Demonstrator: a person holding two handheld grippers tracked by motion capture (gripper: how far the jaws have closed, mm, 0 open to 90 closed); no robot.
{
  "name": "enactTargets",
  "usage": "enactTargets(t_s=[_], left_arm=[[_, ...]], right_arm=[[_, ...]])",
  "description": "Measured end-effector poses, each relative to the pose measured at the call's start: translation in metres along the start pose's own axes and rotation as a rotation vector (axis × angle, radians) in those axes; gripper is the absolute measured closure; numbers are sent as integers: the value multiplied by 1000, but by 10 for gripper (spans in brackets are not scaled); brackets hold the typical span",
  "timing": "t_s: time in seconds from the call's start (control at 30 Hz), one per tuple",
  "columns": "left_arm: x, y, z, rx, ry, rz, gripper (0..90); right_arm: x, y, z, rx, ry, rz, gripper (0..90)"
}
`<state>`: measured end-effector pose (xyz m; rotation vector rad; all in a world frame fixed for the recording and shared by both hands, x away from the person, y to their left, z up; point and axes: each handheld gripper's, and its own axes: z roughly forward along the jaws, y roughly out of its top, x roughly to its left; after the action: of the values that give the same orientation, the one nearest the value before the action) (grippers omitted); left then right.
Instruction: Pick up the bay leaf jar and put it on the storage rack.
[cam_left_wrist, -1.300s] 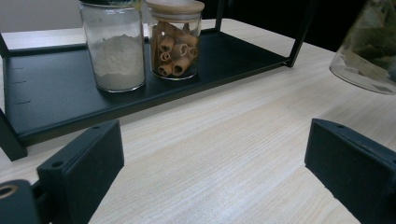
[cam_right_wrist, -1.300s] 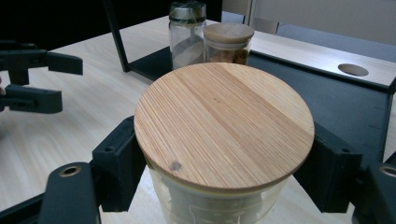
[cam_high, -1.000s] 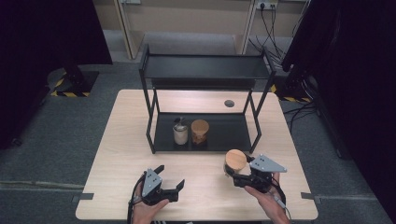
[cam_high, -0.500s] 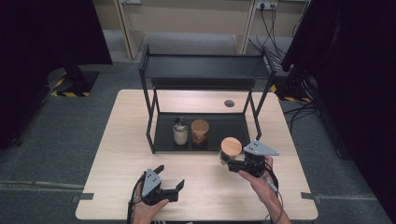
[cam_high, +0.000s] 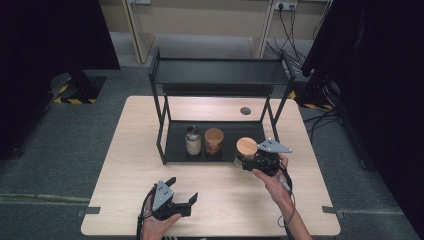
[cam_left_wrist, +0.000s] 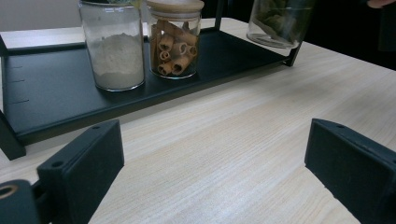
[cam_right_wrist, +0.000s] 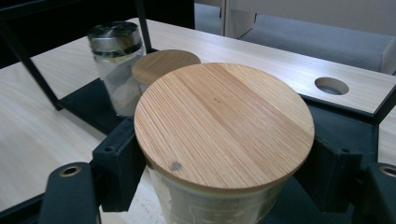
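Bamboo-lidded glass jar — greenish contents — clamped in the right gripper; left gripper spread, empty.

The held jar is clear glass under a smooth, finely grained bamboo lid. Beyond that lid, the rack looks matt black metal on a pale wood-grain table.

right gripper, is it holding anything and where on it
Yes: the right gripper holds a glass jar with a wooden lid, its fingers clamped on the glass sides just under the lid. The left gripper holds nothing.
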<state>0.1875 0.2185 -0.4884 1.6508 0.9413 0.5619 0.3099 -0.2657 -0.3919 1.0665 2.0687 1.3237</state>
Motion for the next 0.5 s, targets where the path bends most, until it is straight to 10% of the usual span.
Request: enactTargets(t_s=[0.5], left_arm=[[1,0,0,-1,-3,-1,37]], right_arm=[[-2,18,41,22,-35,13,254]])
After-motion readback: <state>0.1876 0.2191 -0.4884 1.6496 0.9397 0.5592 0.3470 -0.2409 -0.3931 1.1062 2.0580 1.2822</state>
